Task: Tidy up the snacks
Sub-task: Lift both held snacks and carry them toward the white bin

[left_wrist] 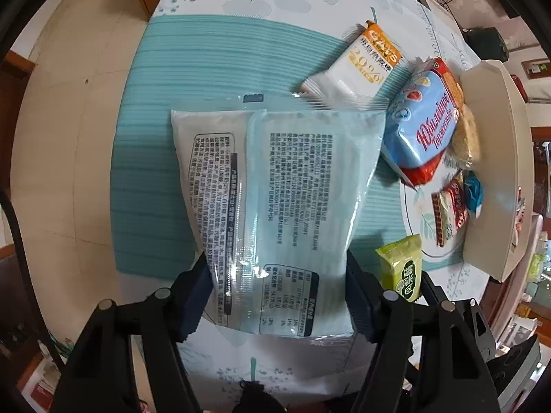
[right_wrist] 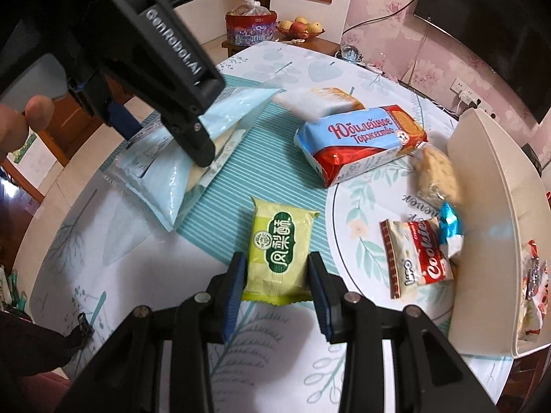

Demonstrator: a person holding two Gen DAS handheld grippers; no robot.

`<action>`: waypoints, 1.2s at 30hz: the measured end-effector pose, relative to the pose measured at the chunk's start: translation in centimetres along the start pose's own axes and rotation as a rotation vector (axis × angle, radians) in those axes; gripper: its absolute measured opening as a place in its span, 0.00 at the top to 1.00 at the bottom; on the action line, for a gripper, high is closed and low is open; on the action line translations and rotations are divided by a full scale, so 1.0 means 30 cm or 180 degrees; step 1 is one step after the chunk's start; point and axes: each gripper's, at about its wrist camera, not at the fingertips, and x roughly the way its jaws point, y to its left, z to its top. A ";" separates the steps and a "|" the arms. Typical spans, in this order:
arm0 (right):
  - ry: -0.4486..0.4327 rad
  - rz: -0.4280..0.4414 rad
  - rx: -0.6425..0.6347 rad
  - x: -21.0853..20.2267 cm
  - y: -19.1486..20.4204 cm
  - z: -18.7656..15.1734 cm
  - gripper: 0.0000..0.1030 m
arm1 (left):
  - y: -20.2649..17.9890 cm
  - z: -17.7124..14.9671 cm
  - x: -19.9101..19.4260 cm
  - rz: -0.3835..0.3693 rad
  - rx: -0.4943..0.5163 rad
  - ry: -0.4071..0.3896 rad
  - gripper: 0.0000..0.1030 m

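Snacks lie on a round table (right_wrist: 113, 313) with a teal mat (left_wrist: 206, 69). One big pale blue bag (left_wrist: 275, 189) shows tiny black print, too small to read. The left gripper (left_wrist: 279, 296) squeezes its bottom end, lifting that end off the mat. The right gripper (right_wrist: 277, 282) hugs a small green pack (right_wrist: 279, 247) near the table's front edge, pads touching both sides.

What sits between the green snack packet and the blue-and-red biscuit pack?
Nothing: in the right wrist view, only bare teal striped mat separates green packet from biscuit pack.
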 end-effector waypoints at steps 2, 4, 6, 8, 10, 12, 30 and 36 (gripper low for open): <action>-0.0017 0.0010 0.0002 -0.013 -0.001 -0.002 0.65 | -0.003 -0.033 0.012 -0.0050 -0.0036 0.0023 0.35; -0.0041 0.0016 0.0000 -0.021 0.000 -0.003 0.65 | -0.004 -0.054 0.015 -0.0078 -0.0053 0.0047 0.36; -0.0056 0.0041 0.0008 -0.030 -0.003 -0.004 0.65 | -0.001 -0.073 0.015 -0.0101 -0.0079 0.0060 0.36; -0.0084 0.0052 0.0011 -0.048 -0.003 -0.016 0.65 | -0.008 -0.093 0.018 -0.0097 -0.0095 0.0071 0.36; -0.0111 0.0069 0.0013 -0.065 -0.006 -0.023 0.65 | -0.011 -0.109 0.005 -0.0096 -0.0086 0.0065 0.36; -0.0147 0.0076 0.0013 -0.083 -0.014 -0.030 0.65 | -0.017 -0.119 -0.019 -0.0091 -0.0064 0.0047 0.36; -0.0587 0.0040 0.0023 -0.332 -0.201 -0.071 0.65 | -0.355 -0.188 -0.279 -0.0199 0.0278 -0.0490 0.36; -0.0713 -0.0015 0.0027 -0.415 -0.339 -0.094 0.65 | -0.533 -0.198 -0.340 -0.0253 0.0401 -0.0687 0.36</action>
